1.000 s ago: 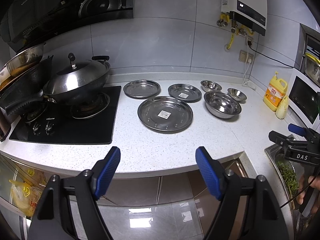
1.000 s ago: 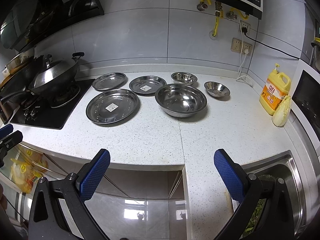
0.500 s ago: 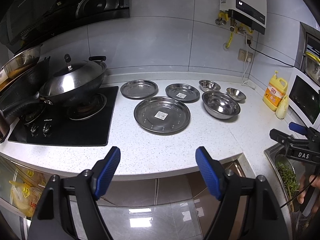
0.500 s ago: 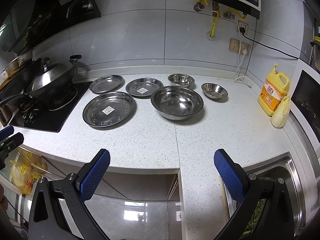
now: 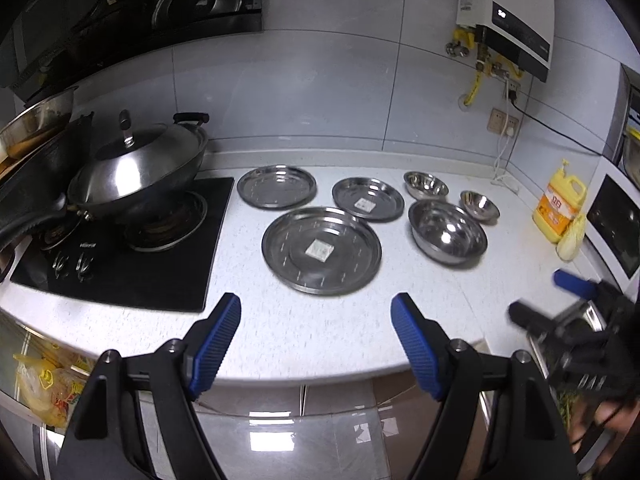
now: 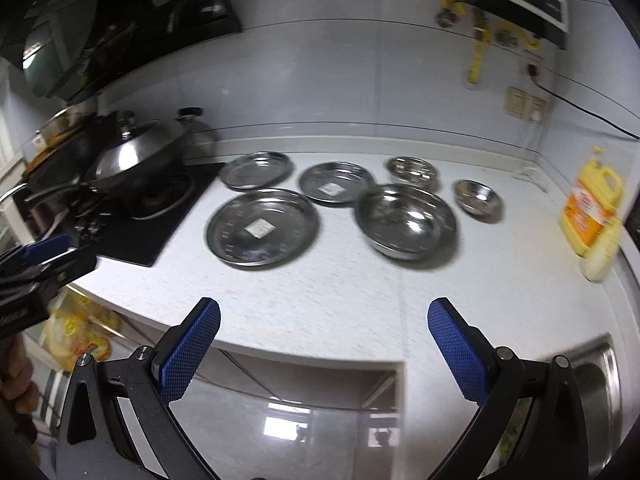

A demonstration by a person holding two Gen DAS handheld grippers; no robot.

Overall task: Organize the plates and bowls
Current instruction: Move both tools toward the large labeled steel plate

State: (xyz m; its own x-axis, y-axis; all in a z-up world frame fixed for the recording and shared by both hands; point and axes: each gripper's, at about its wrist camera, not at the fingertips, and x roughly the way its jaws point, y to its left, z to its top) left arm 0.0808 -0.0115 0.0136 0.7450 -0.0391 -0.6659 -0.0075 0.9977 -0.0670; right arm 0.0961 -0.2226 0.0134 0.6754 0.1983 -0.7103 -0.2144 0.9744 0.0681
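Three steel plates lie on the white counter: a large plate (image 5: 321, 250) (image 6: 263, 227) in front, a medium plate (image 5: 276, 186) (image 6: 257, 170) behind it on the left, and a stickered plate (image 5: 368, 199) (image 6: 335, 182) to its right. A big bowl (image 5: 447, 231) (image 6: 405, 220) sits right of them, with two small bowls (image 5: 425, 185) (image 5: 479, 205) (image 6: 412, 168) (image 6: 477, 196) behind. My left gripper (image 5: 316, 326) hangs open over the counter's front edge, short of the large plate. My right gripper (image 6: 324, 334) is open too, in front of the big bowl.
A lidded wok (image 5: 136, 174) stands on the black hob (image 5: 120, 256) at the left. At the right are a yellow detergent bottle (image 5: 560, 208) (image 6: 592, 208), a sink (image 6: 596, 392) and an oven door (image 5: 616, 224). A water heater (image 5: 508, 16) hangs on the tiled wall.
Both grippers have moved forward toward the counter, so the plates and bowls look larger and nearer. Both stay open with nothing held.
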